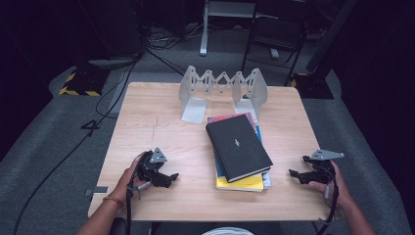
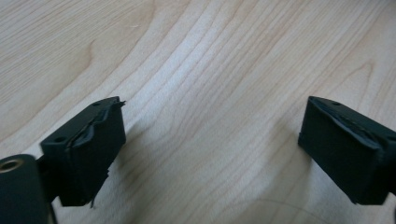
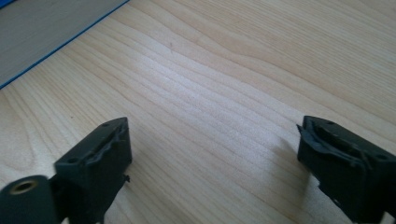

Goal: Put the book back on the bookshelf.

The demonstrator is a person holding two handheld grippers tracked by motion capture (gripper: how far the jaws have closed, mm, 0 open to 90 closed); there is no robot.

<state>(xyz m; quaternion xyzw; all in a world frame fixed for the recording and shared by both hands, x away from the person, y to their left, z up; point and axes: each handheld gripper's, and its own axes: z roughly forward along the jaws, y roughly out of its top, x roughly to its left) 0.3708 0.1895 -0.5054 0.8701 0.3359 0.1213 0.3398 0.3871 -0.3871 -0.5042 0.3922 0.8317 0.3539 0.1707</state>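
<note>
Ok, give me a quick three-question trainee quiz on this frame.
1. True or false: the left gripper holds the black book.
2. What stands at the table's far edge? A) folding grey bookend rack B) a lamp
3. What colour is the lowest book in the stack?

Key: 1 false, both the left and the right gripper are open over bare wood; 2 A, the rack; 3 yellow.
</note>
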